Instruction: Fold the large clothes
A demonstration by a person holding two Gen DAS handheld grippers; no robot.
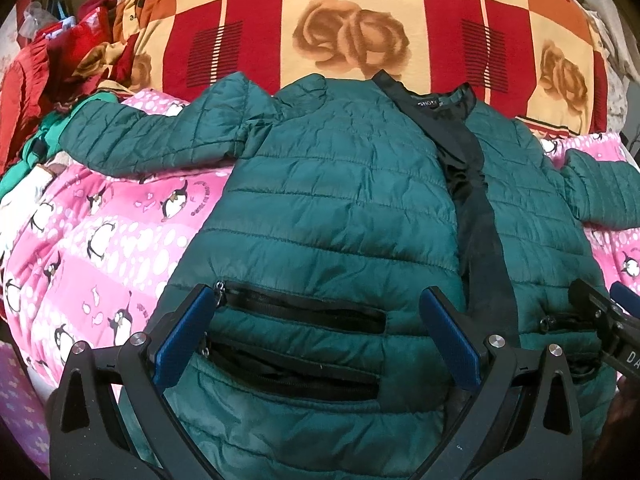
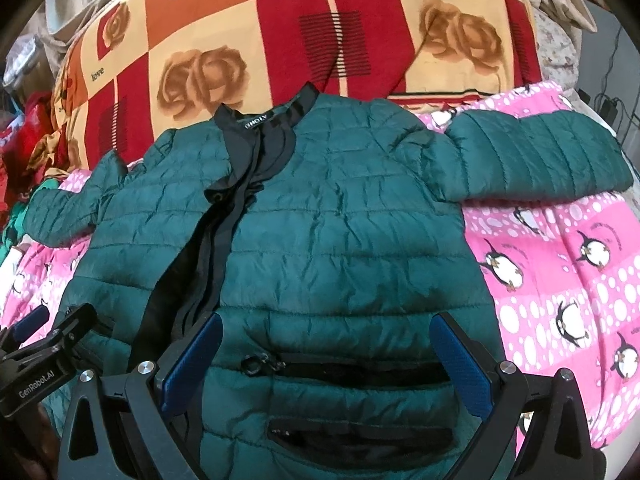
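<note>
Green jacket (image 2: 344, 216) flat (front up); right claw (image 2: 326, 356) spread above hem.

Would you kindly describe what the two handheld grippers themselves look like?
Both match. The left gripper and right gripper have black angular frames with triangular cut-outs, round silver pivot bolts and two flat blue finger pads. The left one's body carries white "GenRobot.AI" lettering. No cables or sleeves show.

Under my view: pink penguin-print quilt (image 2: 560, 264)
Behind: red-and-cream rose-patterned "love" blanket (image 1: 352, 32)
Left: heap of red clothes (image 1: 52, 56)
</note>
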